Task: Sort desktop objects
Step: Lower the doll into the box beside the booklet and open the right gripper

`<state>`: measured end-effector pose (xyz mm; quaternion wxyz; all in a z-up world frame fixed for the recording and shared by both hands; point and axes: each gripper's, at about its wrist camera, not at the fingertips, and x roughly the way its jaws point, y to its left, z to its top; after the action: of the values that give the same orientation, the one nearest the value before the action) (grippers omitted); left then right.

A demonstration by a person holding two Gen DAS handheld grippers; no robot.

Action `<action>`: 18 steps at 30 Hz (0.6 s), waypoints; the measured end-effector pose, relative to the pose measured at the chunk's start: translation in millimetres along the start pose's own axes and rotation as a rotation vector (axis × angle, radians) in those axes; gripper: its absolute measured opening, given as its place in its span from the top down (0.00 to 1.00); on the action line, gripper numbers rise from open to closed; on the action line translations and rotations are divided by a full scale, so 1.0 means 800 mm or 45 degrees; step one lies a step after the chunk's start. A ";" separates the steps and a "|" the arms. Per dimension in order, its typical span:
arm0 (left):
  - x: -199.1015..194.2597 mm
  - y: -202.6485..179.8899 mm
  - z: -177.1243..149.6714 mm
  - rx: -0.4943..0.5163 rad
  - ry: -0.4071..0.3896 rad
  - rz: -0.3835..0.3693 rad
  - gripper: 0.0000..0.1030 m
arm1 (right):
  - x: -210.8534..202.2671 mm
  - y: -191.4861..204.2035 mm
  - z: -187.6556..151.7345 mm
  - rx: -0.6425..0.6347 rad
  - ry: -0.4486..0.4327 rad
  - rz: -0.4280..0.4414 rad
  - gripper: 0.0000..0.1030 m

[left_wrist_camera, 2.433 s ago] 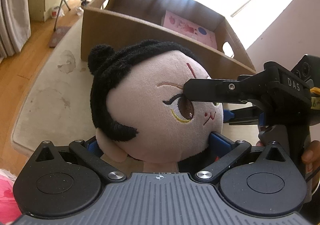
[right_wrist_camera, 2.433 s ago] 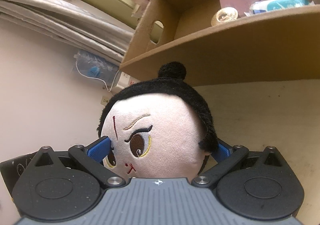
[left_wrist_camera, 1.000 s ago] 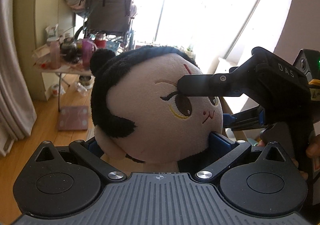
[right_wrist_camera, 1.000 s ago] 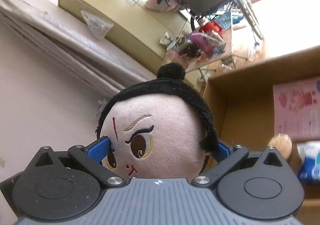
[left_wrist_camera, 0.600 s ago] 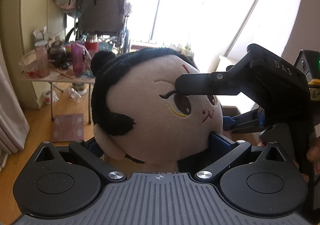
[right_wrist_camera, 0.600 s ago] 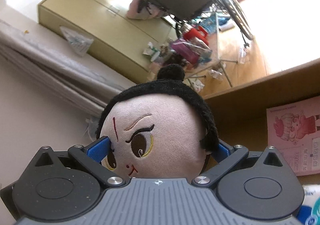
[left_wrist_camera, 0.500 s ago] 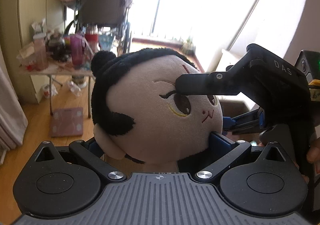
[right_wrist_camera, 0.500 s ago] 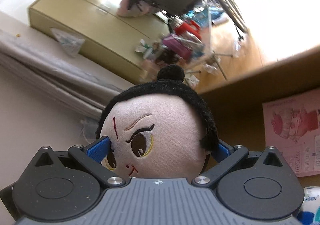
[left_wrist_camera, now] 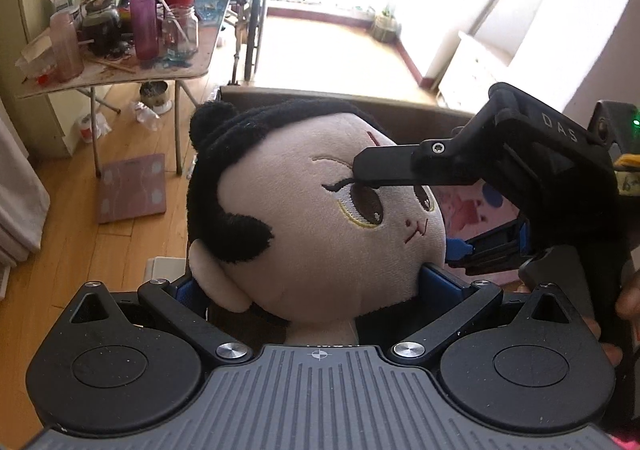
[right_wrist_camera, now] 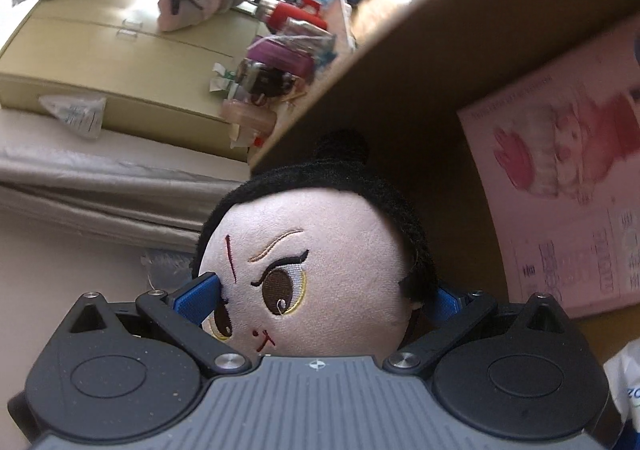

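Observation:
A plush doll [left_wrist_camera: 320, 217] with black hair, a top bun and a pale embroidered face hangs in the air, gripped by both grippers at once. My left gripper [left_wrist_camera: 312, 282] is shut on its lower head, blue pads [left_wrist_camera: 436, 278] pressing the cheeks. The right gripper's upper finger [left_wrist_camera: 392, 165] lies across the doll's brow. In the right wrist view the doll [right_wrist_camera: 320, 250] sits between the shut right gripper [right_wrist_camera: 320, 296] and its blue pads [right_wrist_camera: 196, 294]. Behind it stands the open cardboard box [left_wrist_camera: 320, 93], [right_wrist_camera: 400, 69], with a pink printed sheet [right_wrist_camera: 560, 189] inside.
A folding side table [left_wrist_camera: 120, 65] crowded with bottles and jars stands at the left on the wooden floor, with a pink scale [left_wrist_camera: 132, 193] below it. A white-and-blue packet [right_wrist_camera: 624, 378] lies in the box. A hand [left_wrist_camera: 628, 294] holds the right gripper.
Both grippers lifted the doll off the table and carried it toward the box. The box rim and pink sheet have now come back into view behind it. Both grips are unchanged.

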<state>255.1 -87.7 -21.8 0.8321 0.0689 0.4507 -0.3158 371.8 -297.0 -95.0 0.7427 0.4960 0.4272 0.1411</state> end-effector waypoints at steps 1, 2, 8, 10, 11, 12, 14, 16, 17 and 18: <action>0.003 -0.001 0.001 0.008 0.010 0.004 0.00 | 0.000 -0.005 -0.001 0.019 0.003 0.003 0.00; 0.004 -0.002 0.002 0.021 0.016 0.011 0.00 | 0.001 -0.008 -0.002 0.037 0.006 0.005 0.00; 0.003 -0.006 0.000 0.039 0.040 0.014 0.00 | -0.007 -0.014 -0.009 0.074 0.005 -0.036 0.00; 0.004 -0.002 0.003 0.037 0.030 0.030 0.00 | -0.007 -0.011 -0.010 0.065 0.004 -0.070 0.00; 0.003 0.000 0.004 0.041 0.014 0.041 0.00 | -0.007 -0.010 -0.011 0.053 0.007 -0.084 0.00; 0.000 0.000 0.005 0.046 0.000 0.049 0.00 | -0.007 -0.010 -0.012 0.048 0.010 -0.095 0.00; -0.006 0.000 0.008 0.044 -0.015 0.049 0.00 | -0.009 -0.009 -0.014 0.049 0.011 -0.098 0.00; -0.012 -0.001 0.009 0.041 -0.021 0.050 0.00 | -0.011 -0.009 -0.016 0.045 0.006 -0.099 0.00; -0.014 -0.003 0.009 0.043 -0.024 0.053 0.00 | -0.014 -0.009 -0.017 0.048 0.001 -0.101 0.00; -0.018 -0.005 0.008 0.045 -0.029 0.056 0.00 | -0.016 -0.008 -0.018 0.049 -0.005 -0.103 0.00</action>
<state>251.8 -86.4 -5.5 0.8425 0.0900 0.4340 -0.3062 351.5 -299.6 -96.2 0.7389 0.4927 0.4481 0.1020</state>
